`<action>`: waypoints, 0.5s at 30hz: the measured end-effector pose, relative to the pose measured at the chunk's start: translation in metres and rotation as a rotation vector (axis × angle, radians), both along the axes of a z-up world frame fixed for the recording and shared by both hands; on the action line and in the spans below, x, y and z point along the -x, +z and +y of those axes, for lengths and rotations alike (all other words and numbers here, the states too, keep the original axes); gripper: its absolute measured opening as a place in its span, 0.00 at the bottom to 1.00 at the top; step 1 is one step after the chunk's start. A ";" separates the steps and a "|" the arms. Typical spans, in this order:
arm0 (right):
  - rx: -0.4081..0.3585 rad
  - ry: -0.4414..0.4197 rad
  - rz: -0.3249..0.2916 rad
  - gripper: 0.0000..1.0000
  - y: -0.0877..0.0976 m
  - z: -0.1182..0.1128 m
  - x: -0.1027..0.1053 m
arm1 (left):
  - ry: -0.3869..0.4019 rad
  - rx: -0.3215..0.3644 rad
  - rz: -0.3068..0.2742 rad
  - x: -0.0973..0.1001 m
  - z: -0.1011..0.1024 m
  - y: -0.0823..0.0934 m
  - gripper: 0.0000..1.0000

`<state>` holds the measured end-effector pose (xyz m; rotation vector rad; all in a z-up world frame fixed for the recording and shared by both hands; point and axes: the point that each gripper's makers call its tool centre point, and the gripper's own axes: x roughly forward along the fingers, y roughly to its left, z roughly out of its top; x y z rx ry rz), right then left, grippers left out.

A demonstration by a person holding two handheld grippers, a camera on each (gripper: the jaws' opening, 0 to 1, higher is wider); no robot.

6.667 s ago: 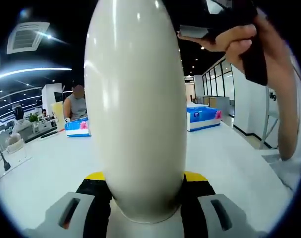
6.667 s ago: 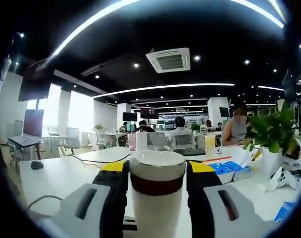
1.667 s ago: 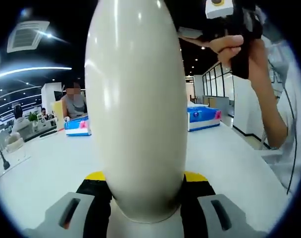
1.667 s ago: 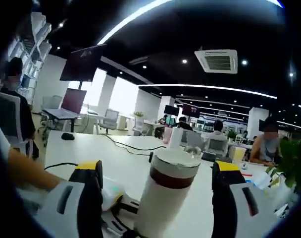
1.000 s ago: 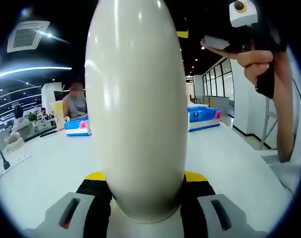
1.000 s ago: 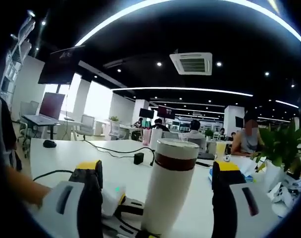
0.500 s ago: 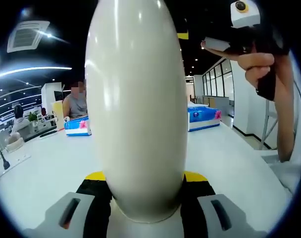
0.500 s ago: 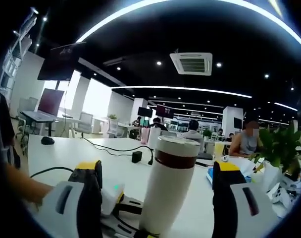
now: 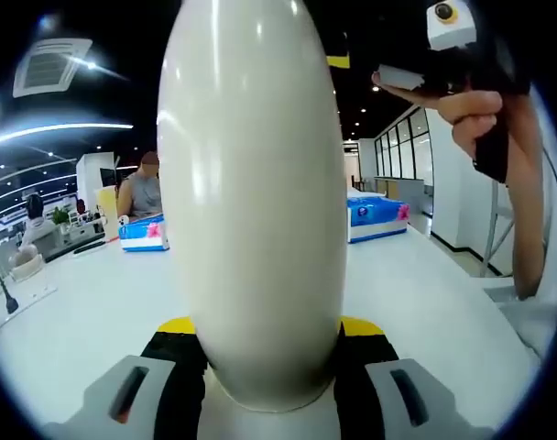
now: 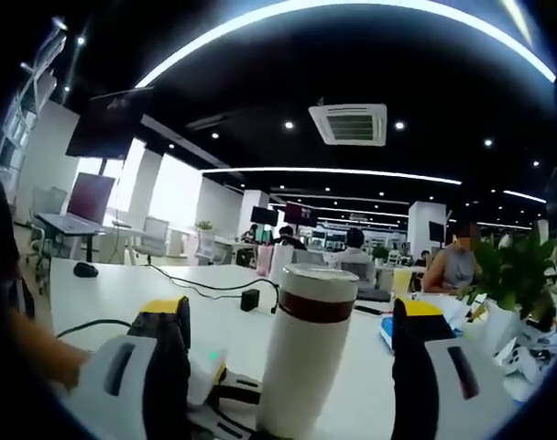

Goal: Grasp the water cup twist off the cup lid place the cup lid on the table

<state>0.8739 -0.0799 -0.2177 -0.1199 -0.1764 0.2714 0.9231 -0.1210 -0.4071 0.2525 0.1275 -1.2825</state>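
The left gripper (image 9: 265,367) is clamping the water cup (image 9: 251,197) upright on the worktop (image 9: 86,307), probably steadying it, while the right gripper (image 10: 292,344), fingers spread, is flanking its cup lid (image 10: 317,293) at twelve o'clock.

In the left gripper view the water cup (image 9: 251,202) fills the centre of the frame, rising from between the jaws at the bottom, with the table (image 9: 425,302) spreading behind it. Two boxes sit on that table, one (image 9: 143,235) left of the cup and one (image 9: 376,218) right of it, and a hand (image 9: 480,110) sits upper right. In the right gripper view the cup stands centre frame with its cup lid (image 10: 318,293) on top, between wide-apart jaws, a plant (image 10: 517,275) at the right edge.
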 end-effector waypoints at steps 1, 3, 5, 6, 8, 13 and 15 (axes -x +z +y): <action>-0.008 -0.002 -0.004 0.92 0.001 -0.001 0.000 | 0.000 0.000 0.000 0.000 0.000 0.000 0.55; -0.040 -0.017 -0.032 0.92 0.006 -0.004 0.001 | 0.000 0.000 0.000 0.000 0.000 0.000 0.55; -0.069 -0.025 -0.064 0.89 0.012 -0.007 0.002 | 0.000 0.000 0.000 0.000 0.000 0.000 0.55; -0.084 -0.026 -0.072 0.87 0.014 -0.008 0.002 | 0.000 0.000 0.000 0.000 0.000 0.000 0.55; -0.081 -0.028 -0.064 0.84 0.015 -0.006 -0.005 | 0.000 0.000 0.000 0.000 0.000 0.000 0.55; -0.068 -0.018 -0.020 0.86 0.008 0.003 -0.017 | -0.001 0.000 0.000 0.000 0.000 0.000 0.55; -0.070 -0.015 -0.021 0.86 0.007 0.005 -0.017 | -0.001 0.000 0.000 0.000 0.000 0.000 0.55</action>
